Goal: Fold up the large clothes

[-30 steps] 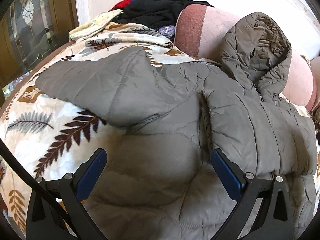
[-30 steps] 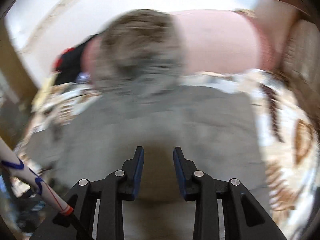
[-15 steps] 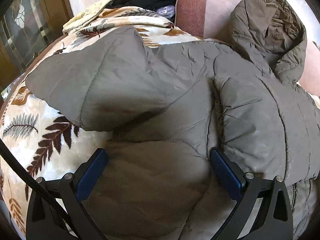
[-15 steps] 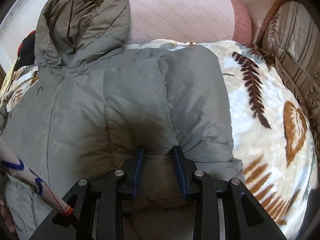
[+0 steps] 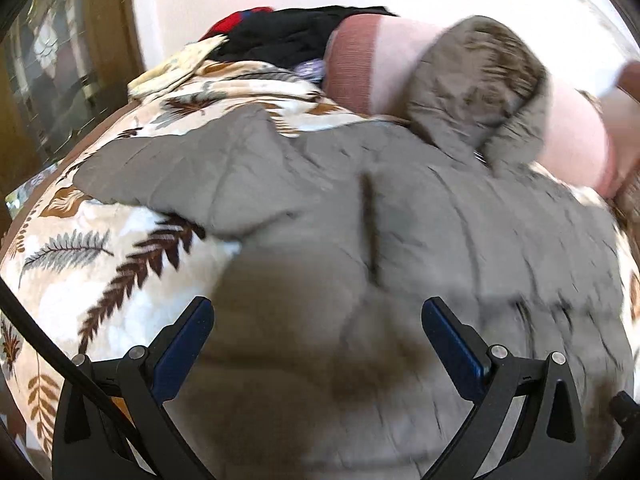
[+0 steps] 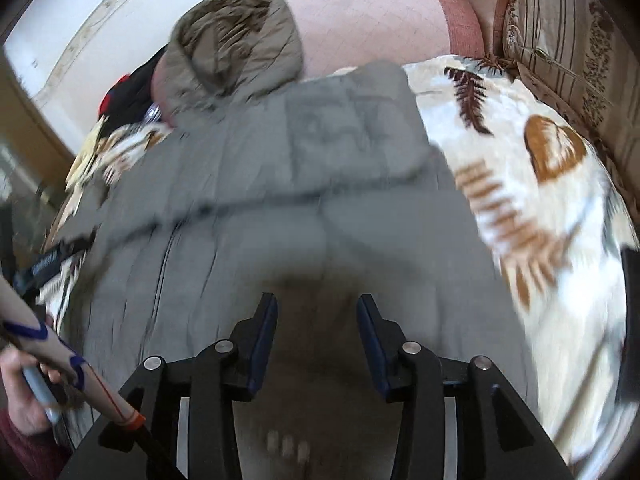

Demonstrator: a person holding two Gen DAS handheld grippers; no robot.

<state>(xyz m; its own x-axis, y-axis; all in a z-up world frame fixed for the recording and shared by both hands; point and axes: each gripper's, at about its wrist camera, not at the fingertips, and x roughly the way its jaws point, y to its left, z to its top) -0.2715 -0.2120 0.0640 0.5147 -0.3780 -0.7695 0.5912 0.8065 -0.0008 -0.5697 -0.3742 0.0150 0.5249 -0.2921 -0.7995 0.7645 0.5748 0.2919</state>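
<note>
A grey-olive hooded puffer jacket (image 5: 400,216) lies spread on a leaf-patterned blanket (image 5: 100,264). Its hood (image 5: 480,92) rests against a pink cushion. One sleeve (image 5: 192,172) lies spread to the left. My left gripper (image 5: 318,320) is open, its jaws wide apart above the jacket's lower body. In the right wrist view the jacket (image 6: 280,200) fills the middle, with the other sleeve (image 6: 352,128) folded over the body. My right gripper (image 6: 316,312) is partly open above the jacket, with nothing between its pads. Both views are motion-blurred.
A pink cushion (image 5: 368,64) and a pile of black and red clothes (image 5: 288,32) lie at the far end. A striped brown pillow (image 6: 568,64) sits at the right. A wooden glass-paned door (image 5: 48,80) stands at the left. The person's hand (image 6: 24,392) shows at lower left.
My right gripper has let go of the jacket fabric, opened wider and pulled back. My left gripper has drawn back from the jacket, still open. Both views are now blurred by motion.
</note>
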